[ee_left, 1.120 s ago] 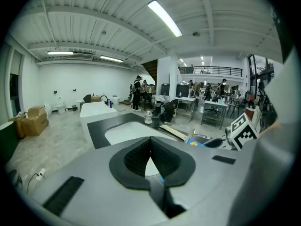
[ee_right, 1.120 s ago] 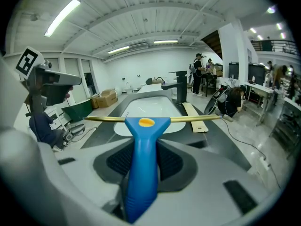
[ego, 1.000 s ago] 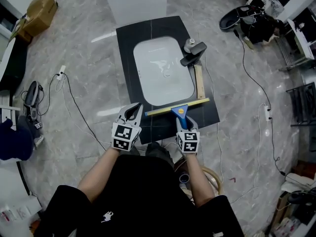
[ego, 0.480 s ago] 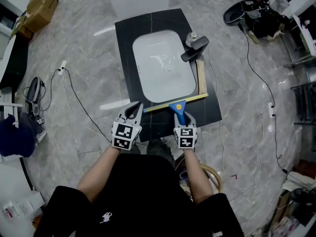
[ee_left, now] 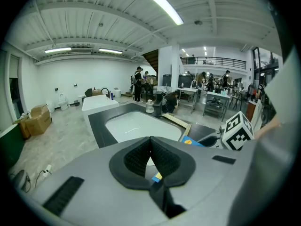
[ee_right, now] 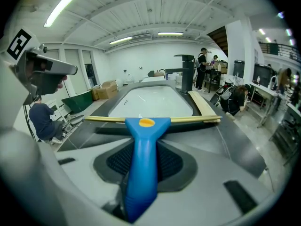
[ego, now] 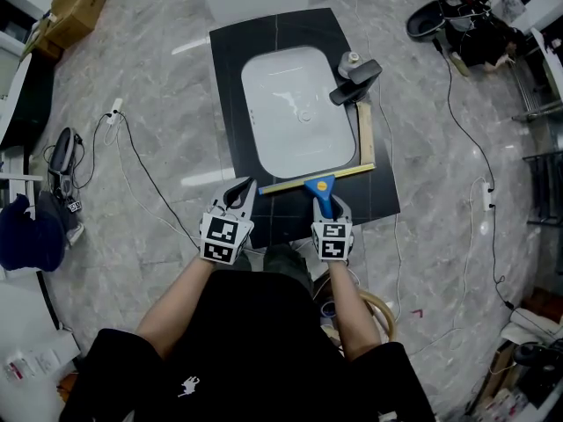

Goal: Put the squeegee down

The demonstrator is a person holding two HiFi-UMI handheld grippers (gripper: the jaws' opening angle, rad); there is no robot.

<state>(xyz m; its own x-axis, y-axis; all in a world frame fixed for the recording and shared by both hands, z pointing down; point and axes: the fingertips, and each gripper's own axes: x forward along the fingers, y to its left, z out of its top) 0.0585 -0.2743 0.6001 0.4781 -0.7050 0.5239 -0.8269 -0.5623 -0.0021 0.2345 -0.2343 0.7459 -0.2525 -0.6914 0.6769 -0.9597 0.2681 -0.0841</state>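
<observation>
Blue plastic squeegee [ego: 322,190], probably light and stiff with a soft blade, is clamped by its handle in the right gripper [ego: 329,213], at the sink's [ego: 295,112] near edge over the black bench [ego: 227,104]. Left gripper [ego: 239,199] is closed and empty.

The squeegee [ee_right: 142,164] has a smooth, glossy blue plastic handle and a pale yellow rubbery blade, while the basin [ego: 295,112] looks like shiny white ceramic in a matt black stone-like counter [ego: 230,60], with a matt black tap [ego: 356,79] and bare wooden strip [ego: 366,134] at right, above the polished grey marbled floor [ego: 158,86].
</observation>
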